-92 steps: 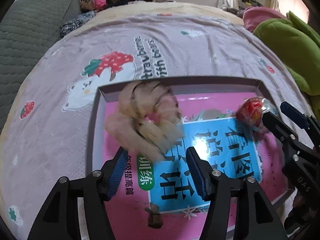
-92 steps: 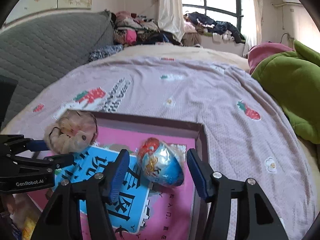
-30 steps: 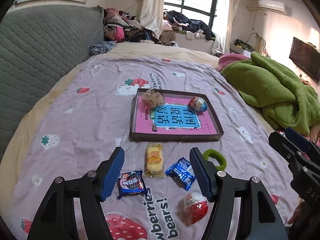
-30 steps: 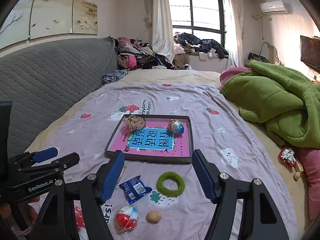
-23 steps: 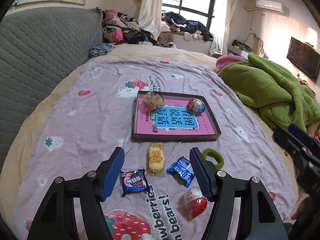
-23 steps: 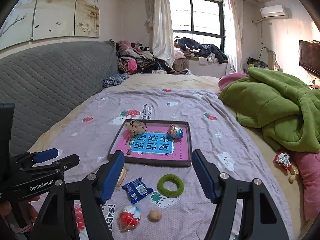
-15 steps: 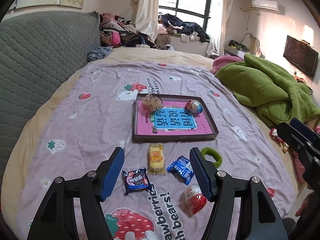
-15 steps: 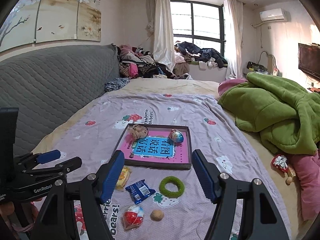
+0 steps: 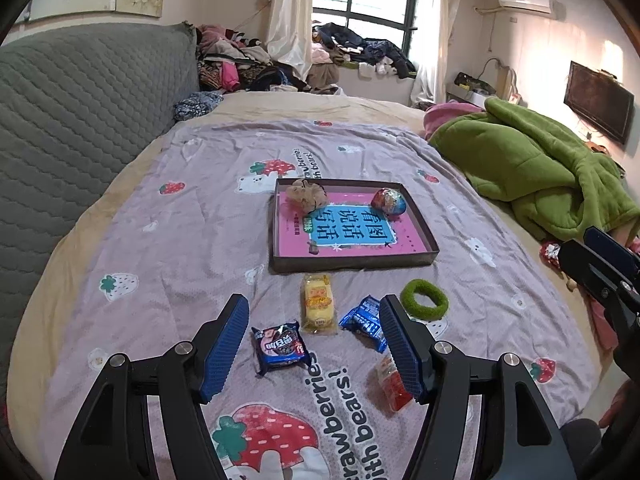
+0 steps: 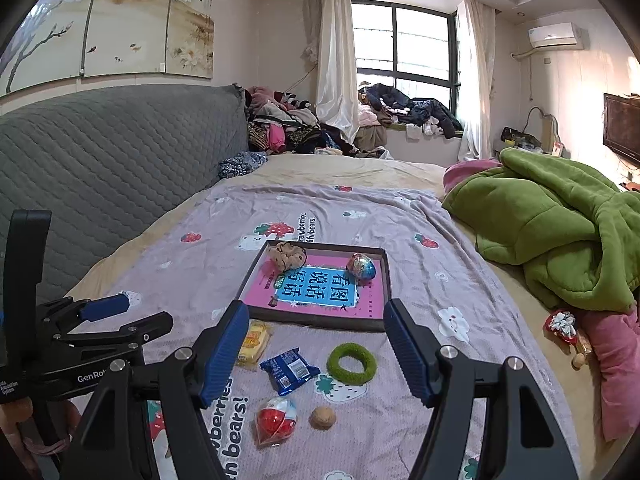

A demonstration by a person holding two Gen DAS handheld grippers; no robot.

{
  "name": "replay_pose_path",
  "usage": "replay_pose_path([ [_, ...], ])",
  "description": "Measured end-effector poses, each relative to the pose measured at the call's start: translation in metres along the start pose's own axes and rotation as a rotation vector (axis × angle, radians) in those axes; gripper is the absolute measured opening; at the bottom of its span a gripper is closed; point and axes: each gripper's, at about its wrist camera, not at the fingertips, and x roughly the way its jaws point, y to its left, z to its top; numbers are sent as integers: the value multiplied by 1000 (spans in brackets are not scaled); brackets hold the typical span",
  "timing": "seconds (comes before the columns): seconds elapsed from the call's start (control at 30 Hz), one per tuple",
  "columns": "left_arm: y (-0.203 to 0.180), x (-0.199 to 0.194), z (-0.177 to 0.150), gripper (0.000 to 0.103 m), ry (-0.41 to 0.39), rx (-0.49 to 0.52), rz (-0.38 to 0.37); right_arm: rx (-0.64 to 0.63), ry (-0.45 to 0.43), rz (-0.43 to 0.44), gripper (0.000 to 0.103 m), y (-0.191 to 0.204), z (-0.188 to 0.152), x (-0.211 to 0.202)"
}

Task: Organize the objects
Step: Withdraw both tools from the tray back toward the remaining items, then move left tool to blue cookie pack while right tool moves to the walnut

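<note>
Both grippers have pulled back and up from the tray; scrunchie and foil egg now lie inside it, far ahead of both. So two items are sorted and the rest probably wait. Left gripper is spread, empty; dark snack sits between its fingers' line, yellow cake just ahead, blue packet by its right finger. Right gripper is spread, empty too; green ring lies ahead. Only the right view shows the walnut and the whole red egg; only the left shows the dark snack.
</note>
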Motion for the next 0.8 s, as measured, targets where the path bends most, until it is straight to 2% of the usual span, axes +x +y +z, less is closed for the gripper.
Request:
replay_pose_path([
  [0.8, 6, 26, -28, 69, 67, -7, 14, -18, 67, 36, 69, 4, -32, 14],
])
